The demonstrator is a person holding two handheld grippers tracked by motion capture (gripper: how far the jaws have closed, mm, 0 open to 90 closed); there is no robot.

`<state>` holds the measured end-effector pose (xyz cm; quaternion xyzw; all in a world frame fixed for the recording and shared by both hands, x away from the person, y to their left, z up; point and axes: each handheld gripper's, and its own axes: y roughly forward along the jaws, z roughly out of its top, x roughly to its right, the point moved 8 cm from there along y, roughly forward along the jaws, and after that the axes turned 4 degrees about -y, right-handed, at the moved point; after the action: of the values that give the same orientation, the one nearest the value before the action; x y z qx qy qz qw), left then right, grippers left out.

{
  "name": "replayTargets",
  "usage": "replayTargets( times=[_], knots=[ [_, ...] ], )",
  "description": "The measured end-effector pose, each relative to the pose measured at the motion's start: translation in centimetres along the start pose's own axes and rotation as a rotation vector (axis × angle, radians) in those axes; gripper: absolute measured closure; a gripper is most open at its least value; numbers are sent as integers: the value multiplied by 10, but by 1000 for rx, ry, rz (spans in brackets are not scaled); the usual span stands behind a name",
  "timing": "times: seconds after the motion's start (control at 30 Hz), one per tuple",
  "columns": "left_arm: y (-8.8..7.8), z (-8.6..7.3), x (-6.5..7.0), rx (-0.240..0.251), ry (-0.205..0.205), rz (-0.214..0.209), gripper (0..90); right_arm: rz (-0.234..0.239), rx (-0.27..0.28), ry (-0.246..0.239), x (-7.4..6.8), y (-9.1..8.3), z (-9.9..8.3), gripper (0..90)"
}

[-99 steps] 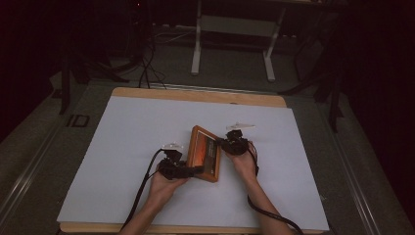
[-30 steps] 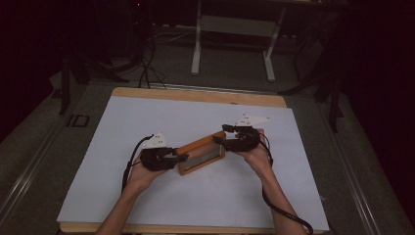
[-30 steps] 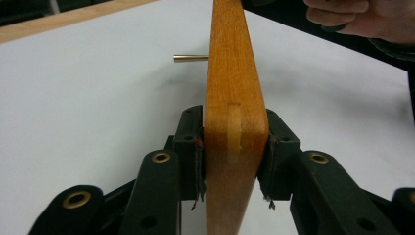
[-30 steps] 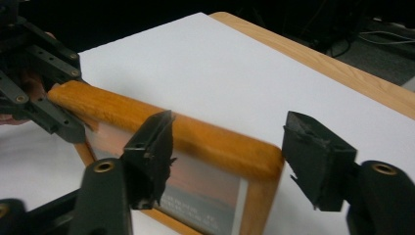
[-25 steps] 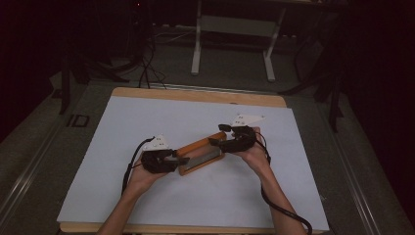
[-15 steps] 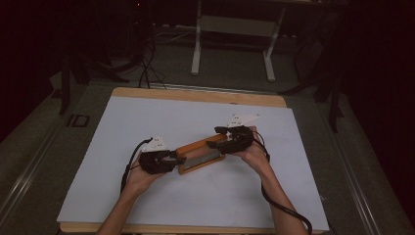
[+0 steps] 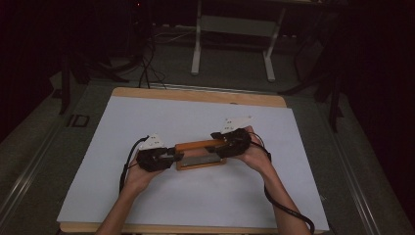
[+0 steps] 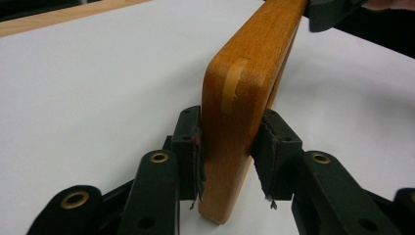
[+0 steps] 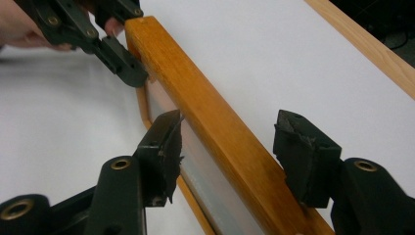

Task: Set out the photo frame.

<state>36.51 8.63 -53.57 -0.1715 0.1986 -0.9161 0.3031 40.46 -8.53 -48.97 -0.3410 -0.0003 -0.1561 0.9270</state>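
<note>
A wooden picture frame (image 7: 200, 154) with a glass pane stands on its long edge on the white sheet, running left to right. My left gripper (image 7: 173, 156) is shut on its left end; in the left gripper view both pads (image 8: 193, 147) press the wood of the frame (image 8: 235, 112). My right gripper (image 7: 220, 144) straddles the upper bar near the right end. Its jaws have just been closing with the frame (image 9: 195, 98) between them. In the right gripper view one pad (image 9: 303, 156) still stands off the wood, so the right gripper (image 9: 235, 142) is open. Farther along the bar is the left gripper (image 9: 129, 68).
A white sheet (image 7: 195, 205) covers the wooden table (image 7: 195, 95), with free room all round the frame. Cables trail from both grippers toward the near edge. Metal stand legs (image 7: 195, 54) and dark floor lie beyond the far edge.
The frame has swung from a slant to lie straight left to right, now on its edge. The right gripper has shifted slightly along the top bar; the left hand has stayed put.
</note>
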Motion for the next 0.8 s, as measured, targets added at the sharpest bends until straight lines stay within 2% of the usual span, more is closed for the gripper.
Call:
replayTargets(
  times=[0.03,0.33,0.37,0.6,0.63,0.8],
  knots=[
    [-1,1,3,7,14,-13,676,-11,-20,-24,-1,3,2,424],
    [-1,17,9,5,69,-2,683,6,-32,-49,-5,8,6,420],
    [0,24,12,16,90,-1,683,7,-34,-51,-4,6,6,420],
    [5,44,20,42,128,3,680,16,-21,-62,0,-6,6,435],
    [9,50,24,44,142,-6,680,18,-19,-67,0,-8,6,438],
    [15,62,32,41,173,-38,675,26,-17,-90,1,-15,6,472]
  ],
)
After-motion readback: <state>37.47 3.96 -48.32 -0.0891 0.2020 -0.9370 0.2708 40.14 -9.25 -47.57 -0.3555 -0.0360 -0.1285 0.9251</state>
